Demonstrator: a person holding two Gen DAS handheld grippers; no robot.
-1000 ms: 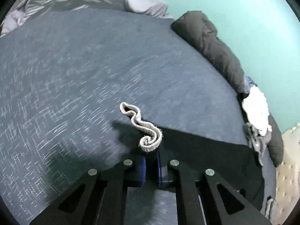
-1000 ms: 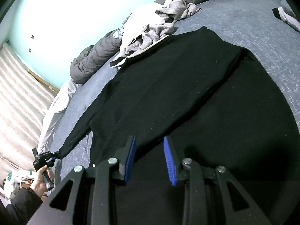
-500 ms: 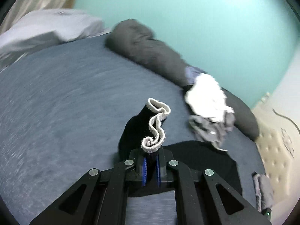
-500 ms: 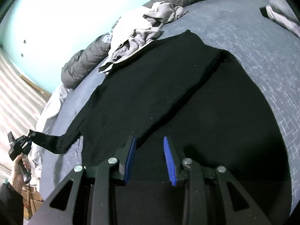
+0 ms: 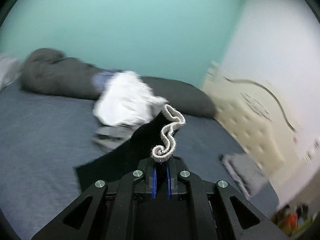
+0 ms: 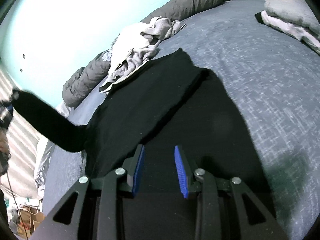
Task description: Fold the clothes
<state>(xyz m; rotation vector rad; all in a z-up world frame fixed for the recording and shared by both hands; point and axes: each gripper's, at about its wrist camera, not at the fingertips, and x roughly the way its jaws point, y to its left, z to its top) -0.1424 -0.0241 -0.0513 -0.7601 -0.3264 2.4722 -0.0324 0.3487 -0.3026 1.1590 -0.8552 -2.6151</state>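
A black sweater (image 6: 152, 104) lies spread across the blue-grey bed (image 6: 260, 76), its body flat and one side already turned in along a diagonal crease. One sleeve (image 6: 50, 124) is lifted off the mattress and stretches out to the far left edge of the right wrist view, where the left gripper (image 5: 160, 175) has its blue pads pinched tight on the cuff (image 5: 168, 138), a cream ribbed band that curls up out of the jaws in an S shape. The right gripper (image 6: 159, 172) hovers low over the sweater's near hem with its two blue pads parted and nothing between them. Just beyond the sweater's far edge sits one heap of unfolded clothes (image 6: 138, 50), white and light grey pieces tangled together, with one corner of the pile touching the black fabric. Behind that heap a long dark grey duvet (image 6: 192, 0) is bunched along the teal wall (image 5: 140, 30), running most of the bed's far side. One separate stack of grey folded garments (image 6: 290, 20) rests well apart near the cream tufted headboard (image 5: 250, 120), with a dark piece at its edge. A pale sheet (image 6: 42, 160) hangs off the bed's left side, and cardboard boxes (image 6: 28, 222) sit on the floor below it. The left wrist view is blurred, so finer detail there cannot be told.
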